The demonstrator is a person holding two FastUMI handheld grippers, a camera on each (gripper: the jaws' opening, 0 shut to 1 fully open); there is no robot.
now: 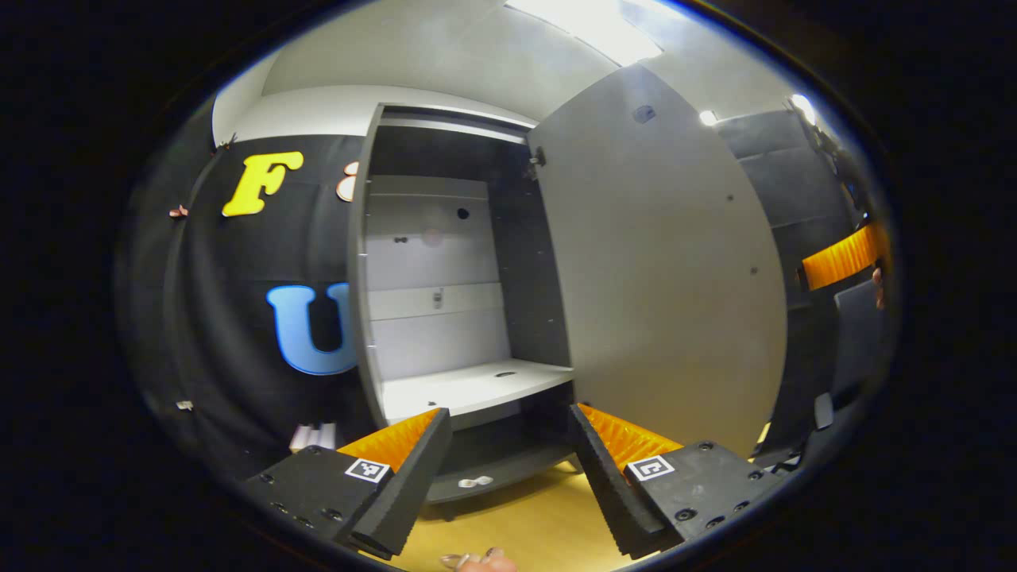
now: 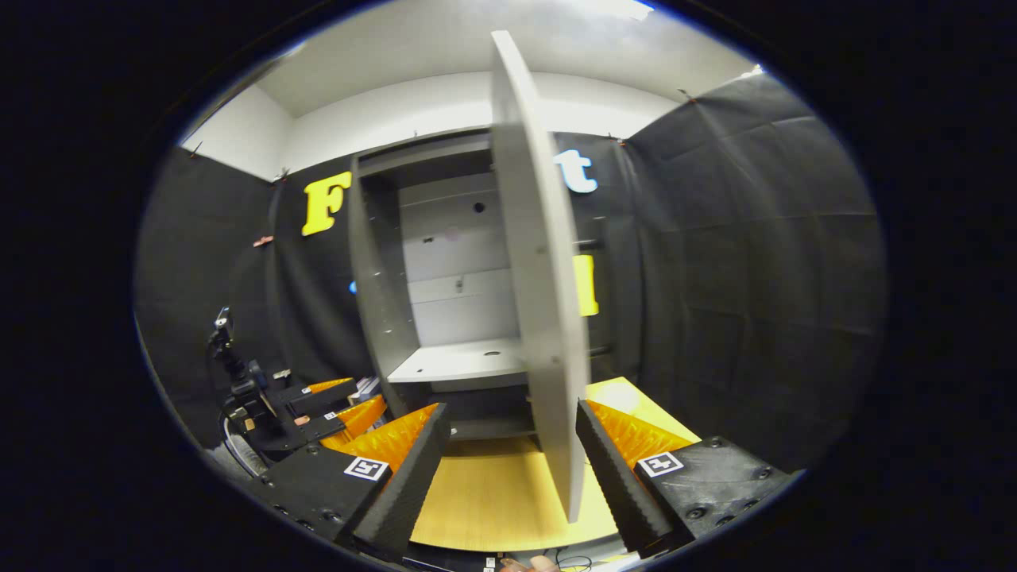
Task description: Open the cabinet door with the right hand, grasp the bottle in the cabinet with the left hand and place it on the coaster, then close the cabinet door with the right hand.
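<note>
In the left gripper view, my left tongs [image 1: 503,477] are gaping wide, holding nothing, facing the upright cabinet [image 1: 445,318]; its door [image 1: 659,270] is standing swung out rightward. In the right gripper view, my right tongs [image 2: 508,469] are spread wide, straddling the door's [image 2: 540,318] edge without contact, above the counter [image 2: 485,492].

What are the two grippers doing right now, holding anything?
Left gripper: open, holding nothing.
Right gripper: open, the cabinet door edge between its fingers, not gripped.
</note>
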